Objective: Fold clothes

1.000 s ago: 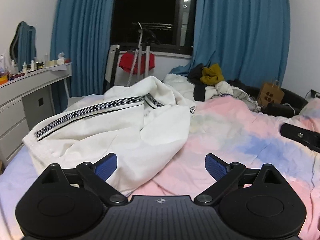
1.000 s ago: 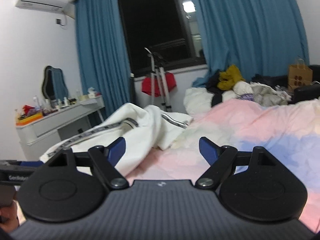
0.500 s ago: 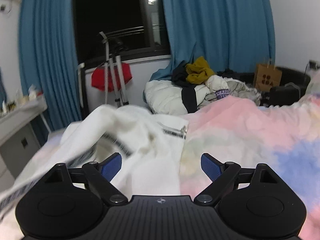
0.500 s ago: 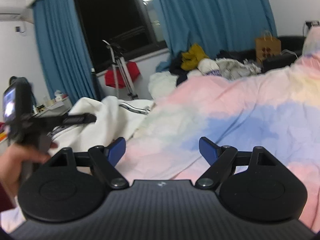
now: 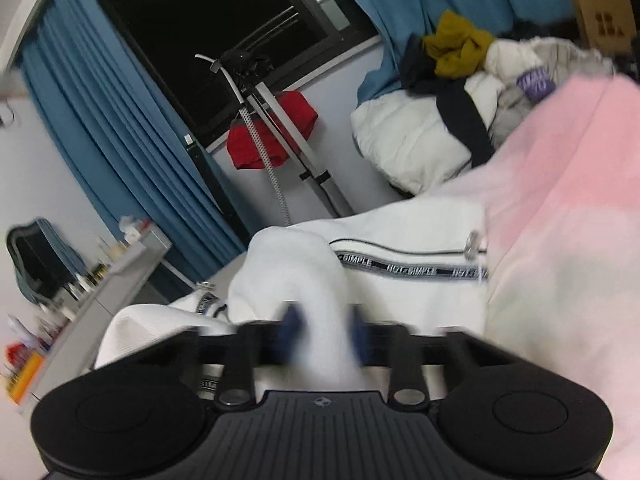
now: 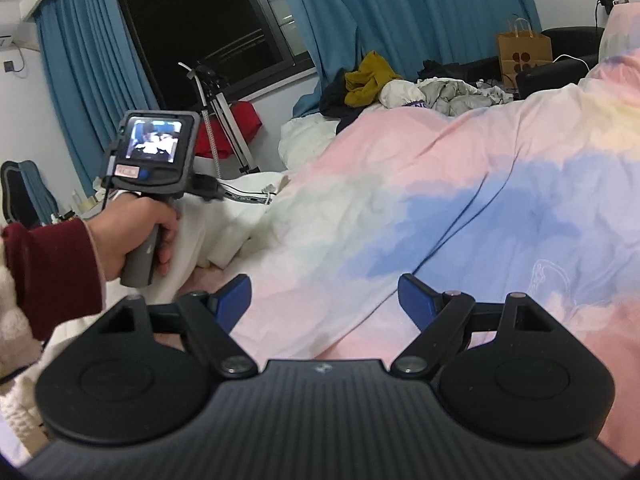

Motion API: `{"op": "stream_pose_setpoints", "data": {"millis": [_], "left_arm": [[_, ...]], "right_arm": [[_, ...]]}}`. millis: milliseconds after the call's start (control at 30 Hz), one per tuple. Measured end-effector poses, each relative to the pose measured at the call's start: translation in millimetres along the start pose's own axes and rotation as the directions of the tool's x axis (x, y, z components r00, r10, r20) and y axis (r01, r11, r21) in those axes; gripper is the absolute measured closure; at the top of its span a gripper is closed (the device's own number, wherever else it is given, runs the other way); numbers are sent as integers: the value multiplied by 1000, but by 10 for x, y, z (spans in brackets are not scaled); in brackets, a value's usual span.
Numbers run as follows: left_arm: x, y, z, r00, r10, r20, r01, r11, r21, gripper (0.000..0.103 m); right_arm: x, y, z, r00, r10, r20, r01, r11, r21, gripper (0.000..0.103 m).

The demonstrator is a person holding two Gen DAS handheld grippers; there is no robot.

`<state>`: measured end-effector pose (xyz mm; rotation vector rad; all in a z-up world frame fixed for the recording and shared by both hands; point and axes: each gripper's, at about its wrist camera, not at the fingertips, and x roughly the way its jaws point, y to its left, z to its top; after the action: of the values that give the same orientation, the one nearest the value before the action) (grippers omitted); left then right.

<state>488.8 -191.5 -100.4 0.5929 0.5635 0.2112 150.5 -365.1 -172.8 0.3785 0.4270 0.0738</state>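
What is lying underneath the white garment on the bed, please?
The white garment lies on the pastel duvet, which shows beside it. What lies directly beneath the garment cannot be seen; the fabric covers it.

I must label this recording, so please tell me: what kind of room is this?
Most likely a bedroom in a home: a bed with a pastel duvet, a dressing table with a mirror, and blue curtains at a dark window.

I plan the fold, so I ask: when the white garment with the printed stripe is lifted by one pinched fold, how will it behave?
The white garment will probably hang floppy: it lies in soft humps. The left gripper is closing on a thick fold, so the grip likely holds. The free part may drag over the pastel duvet.
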Motion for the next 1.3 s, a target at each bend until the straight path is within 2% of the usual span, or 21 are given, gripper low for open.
{"op": "stream_pose_setpoints", "data": {"millis": [133,200,367,467,600,700,833,1000,1100,1133,1233,1300], "left_arm": [[-301,96,-50,997,25,76,-24,1000,-19,94],[-630,219,-120,990,18,137,-13,999,-38,94],[-1648,649,-408,965,-59,255,81,993,-80,95],[-2277,927,-689,939,-125,320,159,984,-82,95],[-3054,1132,-1263,906,-208,368,254,964,-79,95],[-3440,1207,-1774,892,-276,357,333,936,-109,95],[-3591,1185,-2385,894,-308,326,372,916,-153,95],[-3426,1279,-2733,900,-306,309,392,879,-271,95],[-3343,1389,-2773,897,-303,321,405,855,-324,95],[-3318,1413,-2805,898,-302,321,406,849,-337,95],[-3233,1448,-2876,899,-304,314,410,835,-367,94],[-3182,1481,-2924,899,-314,306,420,819,-392,94]], "right_arm": [[68,-5,-9,1000,3,-6,-3,1000,10,21],[54,-14,-6,1000,11,6,-11,1000,18,22],[-60,-9,29,999,23,45,-25,999,29,22],[-187,-29,81,996,26,85,-31,998,48,22],[-301,-204,125,988,110,106,-130,970,208,21],[-364,-396,145,973,188,133,-225,902,369,19],[-398,-562,122,949,273,161,-316,791,523,19],[-180,-628,135,964,248,93,-255,772,583,21],[186,-696,207,959,281,22,-233,746,624,27],[324,-719,232,956,292,8,-231,737,635,33],[805,-796,302,943,333,9,-254,702,665,41],[1122,-825,330,938,346,-5,-257,708,657,43]]}}
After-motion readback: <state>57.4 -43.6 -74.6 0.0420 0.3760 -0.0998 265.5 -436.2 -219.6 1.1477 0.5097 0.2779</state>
